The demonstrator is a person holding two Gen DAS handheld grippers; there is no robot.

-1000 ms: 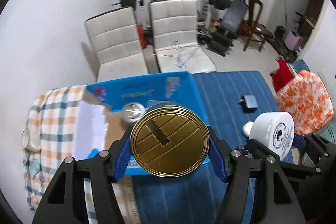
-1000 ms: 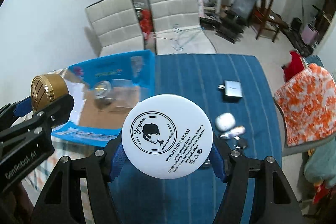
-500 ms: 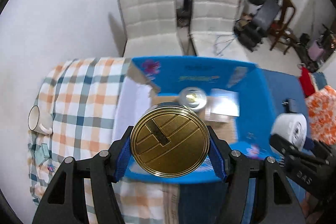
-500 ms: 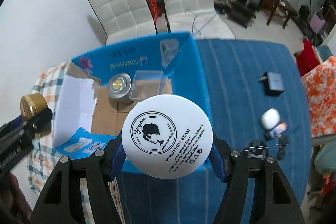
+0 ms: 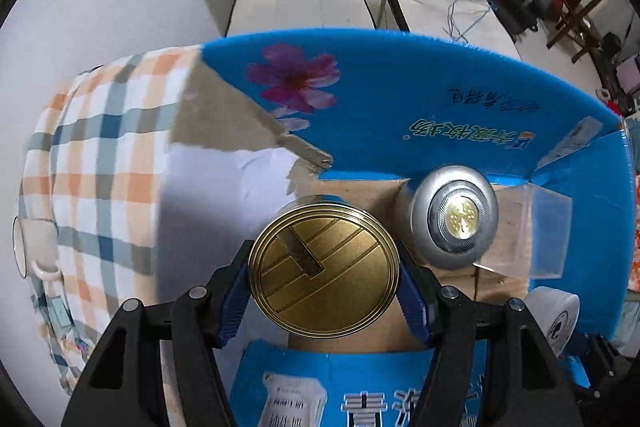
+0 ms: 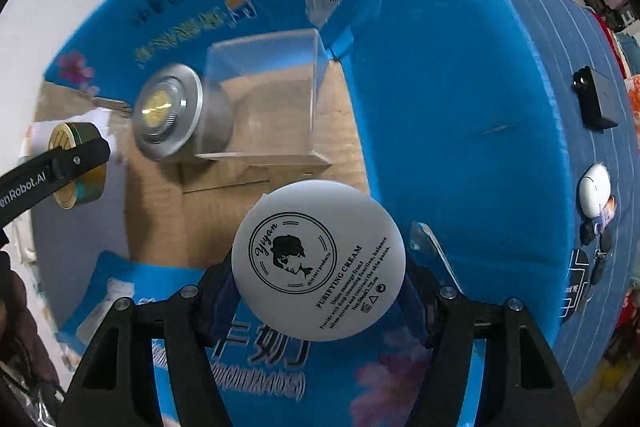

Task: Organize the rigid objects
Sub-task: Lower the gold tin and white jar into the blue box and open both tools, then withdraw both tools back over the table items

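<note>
I am holding the left gripper [image 5: 323, 277] clamped on the gold tin [image 5: 323, 273], its blue pads pressing both sides of the lid, and the right gripper [image 6: 319, 281] is pinching the white cream jar [image 6: 319, 261] the same way. Compared with a second ago, when both were hanging back over the blue-striped worktop [image 6: 560, 75], I am now carrying them right over the open blue cardboard box [image 5: 400, 99]; the box is filling both views, and the brown cardboard floor [image 6: 280, 155] is lying directly beyond each jar. I judge that the carry is nearly done and that what is left is lowering and letting go. Counting what I am seeing: two jars in hand, one per gripper; one silver round tin [image 5: 454, 217] and one clear plastic case [image 6: 264, 95] already sitting in the box, touching each other against the far wall; so four rigid items in or over the box. Out on the worktop, a dark adapter [image 6: 596, 103], a white earbud-style case [image 6: 595, 189] and a few small dark bits near it are waiting. Off to the left, a white mug [image 5: 30, 251] is sitting on the plaid cloth [image 5: 100, 155]. The gold tin is hovering over the box's left part, the cream jar nearer the right wall.
</note>
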